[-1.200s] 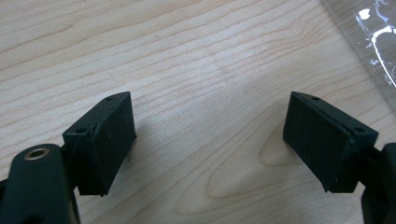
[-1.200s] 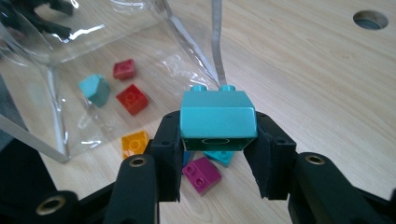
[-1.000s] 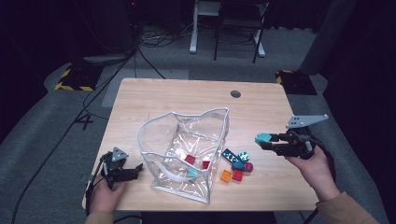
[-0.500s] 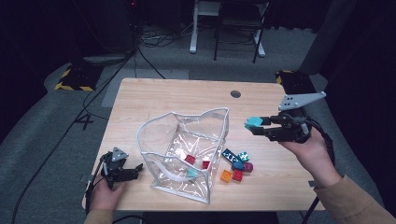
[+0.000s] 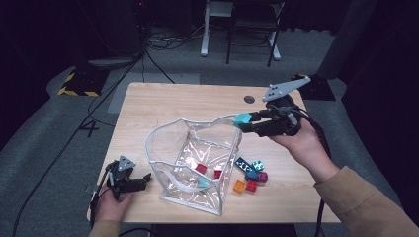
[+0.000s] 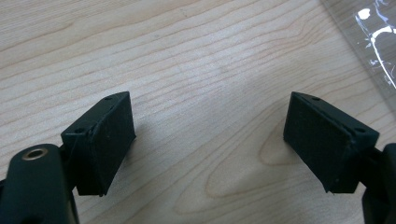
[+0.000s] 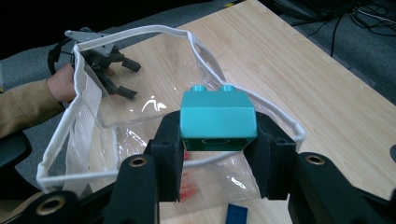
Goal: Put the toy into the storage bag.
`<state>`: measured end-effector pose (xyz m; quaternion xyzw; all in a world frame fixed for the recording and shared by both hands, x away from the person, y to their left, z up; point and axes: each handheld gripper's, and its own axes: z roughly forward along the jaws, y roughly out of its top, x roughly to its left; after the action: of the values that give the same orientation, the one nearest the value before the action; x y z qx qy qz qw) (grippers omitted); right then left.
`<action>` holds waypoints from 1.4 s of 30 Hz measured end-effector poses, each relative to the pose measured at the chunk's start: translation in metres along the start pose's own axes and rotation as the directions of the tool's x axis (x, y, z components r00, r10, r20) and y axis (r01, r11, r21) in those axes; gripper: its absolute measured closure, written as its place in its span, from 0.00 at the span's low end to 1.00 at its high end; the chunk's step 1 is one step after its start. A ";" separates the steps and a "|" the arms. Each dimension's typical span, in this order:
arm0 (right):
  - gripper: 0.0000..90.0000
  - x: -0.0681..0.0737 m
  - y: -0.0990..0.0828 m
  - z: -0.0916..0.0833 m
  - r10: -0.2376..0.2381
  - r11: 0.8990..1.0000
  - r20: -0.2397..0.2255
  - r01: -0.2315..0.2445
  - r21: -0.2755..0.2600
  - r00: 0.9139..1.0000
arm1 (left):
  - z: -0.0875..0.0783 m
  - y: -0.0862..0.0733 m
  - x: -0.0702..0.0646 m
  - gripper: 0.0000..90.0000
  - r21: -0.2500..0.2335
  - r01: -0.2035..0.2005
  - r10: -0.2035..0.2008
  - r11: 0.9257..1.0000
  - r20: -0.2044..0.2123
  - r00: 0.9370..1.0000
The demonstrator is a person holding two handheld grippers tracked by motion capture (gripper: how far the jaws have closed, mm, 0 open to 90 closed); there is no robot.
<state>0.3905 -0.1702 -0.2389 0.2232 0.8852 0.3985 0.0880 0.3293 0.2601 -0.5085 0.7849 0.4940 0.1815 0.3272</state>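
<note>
A clear plastic bag point(image 5: 170, 148) with a white rim stands open in the middle of the wooden table point(image 5: 163, 106); a few small bricks lie inside it. My right gripper point(image 5: 243, 120) is shut on a teal brick point(image 5: 242, 118) and holds it in the air at the bag's right rim. In the right gripper view the teal brick point(image 7: 218, 120) sits between the jaws of the right gripper point(image 7: 218, 151), above the bag's opening point(image 7: 140, 112). My left gripper point(image 5: 143, 178) rests open on the table left of the bag; its jaws point(image 6: 210, 140) stand wide apart over bare wood.
Several loose bricks point(image 5: 251, 175), red, orange, teal, blue and magenta, lie on the table right of the bag. A dark round hole point(image 5: 249, 99) sits near the table's far edge. Chair legs and cables are on the floor beyond.
My right gripper has risen and moved left with the teal brick, from beside the loose bricks to the bag's right rim. The left gripper has stayed put.
</note>
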 end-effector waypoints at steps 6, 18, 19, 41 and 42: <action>0.65 0.005 0.018 0.020 -0.025 0.999 -0.022 0.025 0.025 0.999 | 0.000 0.000 0.000 0.19 0.000 0.000 0.000 1.000 0.000 1.000; 0.65 0.013 0.047 0.064 -0.055 0.997 -0.068 0.058 0.052 0.996 | 0.000 0.000 0.000 0.19 0.001 0.000 0.000 1.000 0.000 1.000; 0.65 0.014 0.049 0.068 -0.058 0.997 -0.073 0.061 0.054 0.996 | 0.000 0.000 0.000 0.19 0.001 0.000 0.000 1.000 0.000 1.000; 0.65 0.039 0.071 0.138 -0.104 0.979 -0.127 0.124 0.159 0.986 | 0.000 0.000 0.001 0.19 0.000 0.002 -0.002 1.000 0.001 1.000; 0.65 0.039 0.071 0.141 -0.104 0.978 -0.127 0.125 0.170 0.986 | 0.000 0.000 0.001 0.19 0.000 0.002 -0.002 1.000 0.001 1.000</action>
<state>0.4262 -0.0165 -0.2794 0.1551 0.9322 0.3247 0.0382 0.3298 0.2606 -0.5086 0.7845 0.4944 0.1808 0.3277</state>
